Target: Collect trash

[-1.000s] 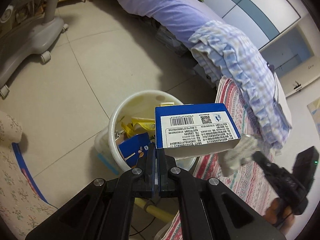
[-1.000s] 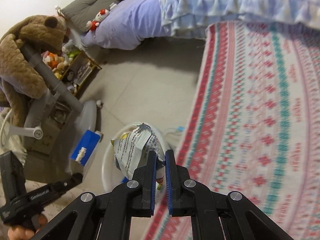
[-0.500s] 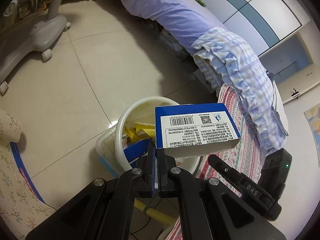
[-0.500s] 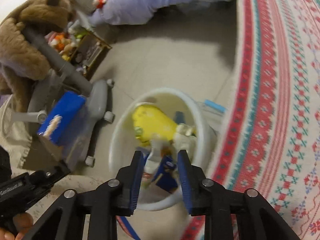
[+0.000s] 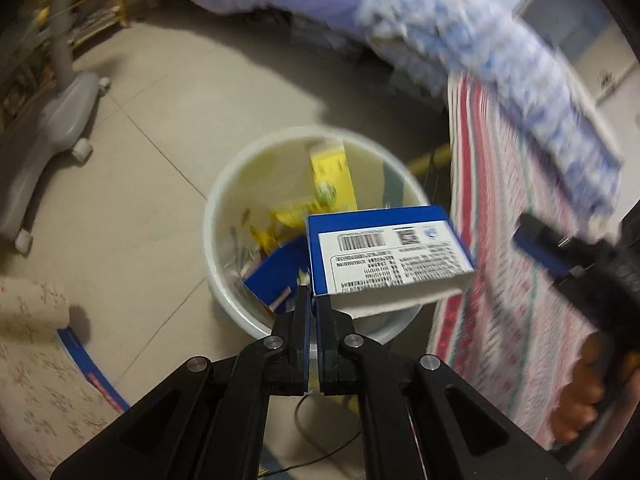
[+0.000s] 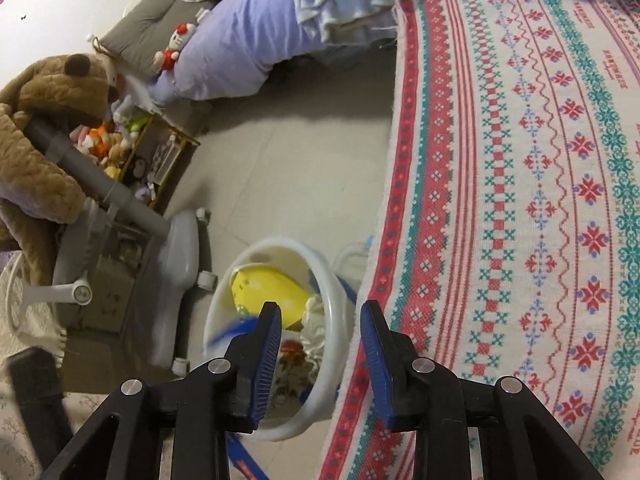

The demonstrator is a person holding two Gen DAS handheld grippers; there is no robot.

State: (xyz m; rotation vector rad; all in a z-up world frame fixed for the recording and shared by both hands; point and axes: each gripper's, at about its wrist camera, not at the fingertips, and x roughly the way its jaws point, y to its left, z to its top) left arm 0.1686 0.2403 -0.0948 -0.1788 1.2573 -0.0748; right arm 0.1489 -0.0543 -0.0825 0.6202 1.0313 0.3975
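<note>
The left gripper (image 5: 314,300) pinches the bottom corner of a blue and white box (image 5: 384,256), with its two fingers squeezed almost together on it. The box has a white label with a black barcode, a small square code and rows of tiny print, but the print is too blurry to read. The box hangs in the air over the near right edge of the white bucket (image 5: 224,200), which stands on the tile floor (image 5: 160,152). Inside the bucket are a yellow packet (image 5: 332,176) leaning on the far wall, another blue box (image 5: 276,272) and some crumpled wrappers. In the right wrist view the right gripper (image 6: 320,352) has its fingers spread wide with nothing between them. It sits above the bucket's right edge, near the side of a red and green patterned blanket (image 6: 520,200). In the left wrist view, a hand (image 5: 584,396) grips the right gripper's black handle at the right edge. A grey chair base (image 6: 176,256) on wheels stands on the floor left of the bucket, and a brown plush dog (image 6: 44,128) hangs over the chair. A small red and white toy (image 6: 176,46) lies on the purple bed (image 6: 248,36); the pink and black marks on the wall above cannot be read.
</note>
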